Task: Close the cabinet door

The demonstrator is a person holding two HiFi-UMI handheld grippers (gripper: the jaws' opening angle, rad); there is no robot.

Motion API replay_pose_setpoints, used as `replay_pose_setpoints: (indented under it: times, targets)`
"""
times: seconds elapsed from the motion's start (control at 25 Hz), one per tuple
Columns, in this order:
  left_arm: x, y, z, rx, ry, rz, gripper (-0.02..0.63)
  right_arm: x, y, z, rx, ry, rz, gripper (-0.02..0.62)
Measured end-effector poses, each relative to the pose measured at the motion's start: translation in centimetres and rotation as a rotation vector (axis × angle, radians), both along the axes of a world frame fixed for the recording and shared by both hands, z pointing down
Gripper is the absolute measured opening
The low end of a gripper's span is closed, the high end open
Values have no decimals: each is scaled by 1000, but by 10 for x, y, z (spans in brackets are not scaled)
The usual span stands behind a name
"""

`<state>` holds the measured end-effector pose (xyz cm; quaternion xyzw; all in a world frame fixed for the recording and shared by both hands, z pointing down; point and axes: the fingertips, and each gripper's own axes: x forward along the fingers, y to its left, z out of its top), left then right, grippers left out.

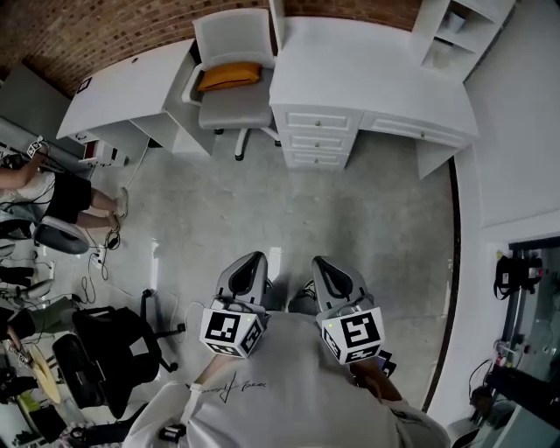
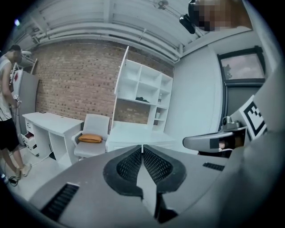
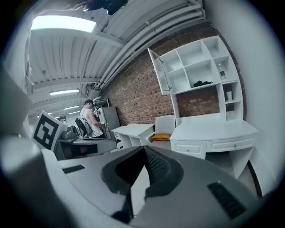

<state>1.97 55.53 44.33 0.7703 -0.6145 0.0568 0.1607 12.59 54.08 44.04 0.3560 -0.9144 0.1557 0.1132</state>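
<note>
A white shelf cabinet (image 3: 196,67) stands on the white desk (image 3: 213,127) against the brick wall. Its door (image 3: 160,71) hangs open at the left side, swung out toward the room. The left gripper view shows the same door (image 2: 121,73) edge-on beside the open shelves (image 2: 147,89). From the head view the door (image 1: 276,17) is a thin white strip at the top. Both grippers are held close to the person's body, far from the cabinet. My left gripper (image 1: 248,271) and my right gripper (image 1: 328,273) are shut with nothing between the jaws.
A grey office chair (image 1: 229,74) with an orange cushion stands left of the desk's drawers (image 1: 319,140). A second white desk (image 1: 122,92) is further left. A black chair (image 1: 114,350) and a person (image 1: 52,188) are at the left. Grey floor (image 1: 262,210) lies between.
</note>
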Motion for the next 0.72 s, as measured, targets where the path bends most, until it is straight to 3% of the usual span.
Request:
replay_pose_setpoints:
  times: [0.32,0.52,0.72]
  targets:
    - [-5,-11,0,3,-4,13,21,-23,4,4,20,-13,-66,25]
    - [-9,-47,-2,45,4,31,21,-27,-28,0,69,33,-88,25]
    - [-24,-103,-18,121,83,45,21,-36,-82,-11,104,59,-42,25]
